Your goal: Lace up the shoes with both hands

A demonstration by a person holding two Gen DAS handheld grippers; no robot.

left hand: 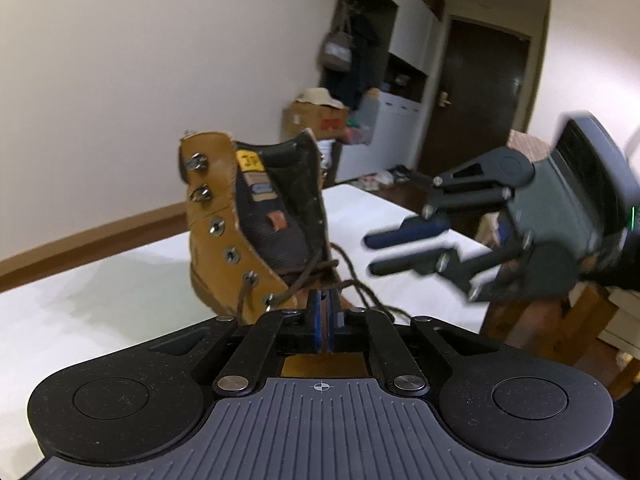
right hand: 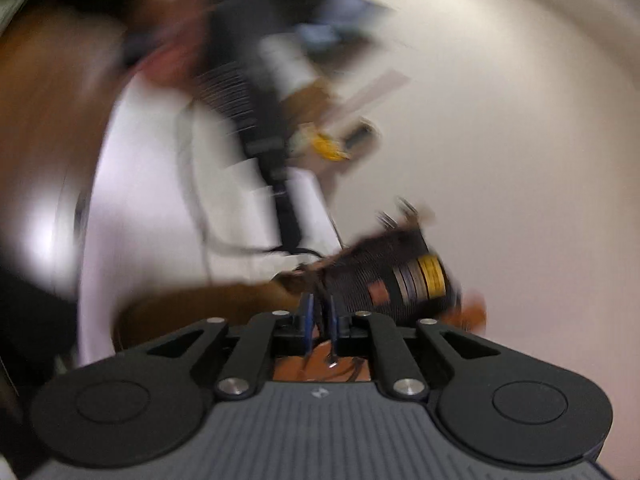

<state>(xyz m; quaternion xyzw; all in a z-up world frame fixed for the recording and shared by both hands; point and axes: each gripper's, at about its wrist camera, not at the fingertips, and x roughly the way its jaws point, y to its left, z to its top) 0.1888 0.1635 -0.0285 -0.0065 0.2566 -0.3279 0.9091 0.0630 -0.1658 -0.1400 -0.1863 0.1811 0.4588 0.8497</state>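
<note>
A tan boot (left hand: 224, 216) with a dark tongue (left hand: 280, 216) stands on the white table (left hand: 80, 312), its brown lace (left hand: 298, 284) threaded through the lowest eyelets only. My left gripper (left hand: 325, 300) sits at the boot's front with its blue pads pressed together on the lace. To the right my right gripper (left hand: 378, 254) hovers blurred above the table, fingers apart, with nothing between them. The right wrist view is heavily smeared: my right gripper (right hand: 320, 314) points at the boot's tongue (right hand: 400, 280), with lace strands close by its fingertips.
The table's far edge (left hand: 400, 204) drops to a floor with a cardboard box (left hand: 316, 118), shelves (left hand: 384, 60) and a dark door (left hand: 480, 96). A wooden chair (left hand: 540, 320) stands at the table's right. A person's white top with a dark strap (right hand: 272, 152) fills the right wrist view.
</note>
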